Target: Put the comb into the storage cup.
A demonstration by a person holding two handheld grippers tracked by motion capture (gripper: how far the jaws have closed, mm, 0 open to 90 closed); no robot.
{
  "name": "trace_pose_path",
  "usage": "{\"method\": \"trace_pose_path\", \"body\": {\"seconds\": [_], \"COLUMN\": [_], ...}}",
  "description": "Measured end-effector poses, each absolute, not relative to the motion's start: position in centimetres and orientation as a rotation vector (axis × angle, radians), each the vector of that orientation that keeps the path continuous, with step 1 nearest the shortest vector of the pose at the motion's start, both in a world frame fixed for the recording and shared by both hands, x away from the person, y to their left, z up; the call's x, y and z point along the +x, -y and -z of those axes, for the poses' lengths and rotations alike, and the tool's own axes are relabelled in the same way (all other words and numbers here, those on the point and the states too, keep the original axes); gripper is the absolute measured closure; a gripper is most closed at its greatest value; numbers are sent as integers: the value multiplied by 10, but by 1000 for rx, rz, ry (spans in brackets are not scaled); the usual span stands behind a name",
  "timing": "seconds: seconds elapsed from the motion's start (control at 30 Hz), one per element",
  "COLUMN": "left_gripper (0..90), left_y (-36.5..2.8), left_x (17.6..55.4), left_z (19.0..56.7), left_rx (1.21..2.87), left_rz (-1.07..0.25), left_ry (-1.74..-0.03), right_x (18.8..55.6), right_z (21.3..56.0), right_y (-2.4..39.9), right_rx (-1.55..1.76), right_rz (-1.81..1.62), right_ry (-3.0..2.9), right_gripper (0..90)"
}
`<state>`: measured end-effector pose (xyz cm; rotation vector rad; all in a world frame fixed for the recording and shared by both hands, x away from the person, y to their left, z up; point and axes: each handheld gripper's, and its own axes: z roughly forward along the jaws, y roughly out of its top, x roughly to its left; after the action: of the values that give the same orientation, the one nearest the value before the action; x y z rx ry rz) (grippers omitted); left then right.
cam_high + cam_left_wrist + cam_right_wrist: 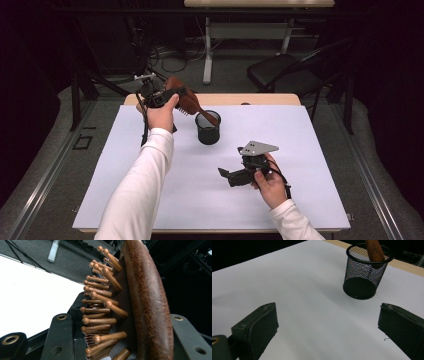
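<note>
Between the jaws of our left claw (172, 95) sat the hairbrush (187, 101), pinched across its wooden head with the rounded pins facing one jaw and the smooth back against the other. We held it up at the far left part of the table (150, 190), tilted, so that its handle ran down and away from the claw into the black mesh cup (207, 128). From the right claw's camera the handle (374, 250) showed leaning on the cup's rim (354, 246), its tip inside.

Our right claw (226, 174) lay low over the table, nearer to us and well apart from the cup, its jaws spread wide with nothing between them and pointing toward the cup ahead.

We judged the step in hand to be standing the brush in the cup, handle first, and it looked nearly done. The next move would call for lowering the left claw until the handle found the cup's bottom, then easing the jaws apart. A light cup could tip under the leaning head, so the right claw might need to steady it.
</note>
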<state>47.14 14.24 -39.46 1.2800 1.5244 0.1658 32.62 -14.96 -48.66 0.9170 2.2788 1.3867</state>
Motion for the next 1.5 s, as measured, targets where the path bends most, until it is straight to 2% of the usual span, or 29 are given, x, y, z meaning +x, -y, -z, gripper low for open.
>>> {"method": "trace_pose_path", "body": {"seconds": [0.43, 1.5], "left_gripper": [483, 483], "left_y": [-147, -142], "left_x": [479, 485], "left_z": [411, 434], "left_rx": [1269, 1301], "left_rz": [-158, -142], "left_ry": [-1567, -1554], "right_x": [327, 328], "right_z": [487, 490], "right_y": [150, 150], "right_rx": [922, 926], "right_rz": [-1386, -1373], "right_ry": [-2278, -2289], "right_gripper": [23, 24]}}
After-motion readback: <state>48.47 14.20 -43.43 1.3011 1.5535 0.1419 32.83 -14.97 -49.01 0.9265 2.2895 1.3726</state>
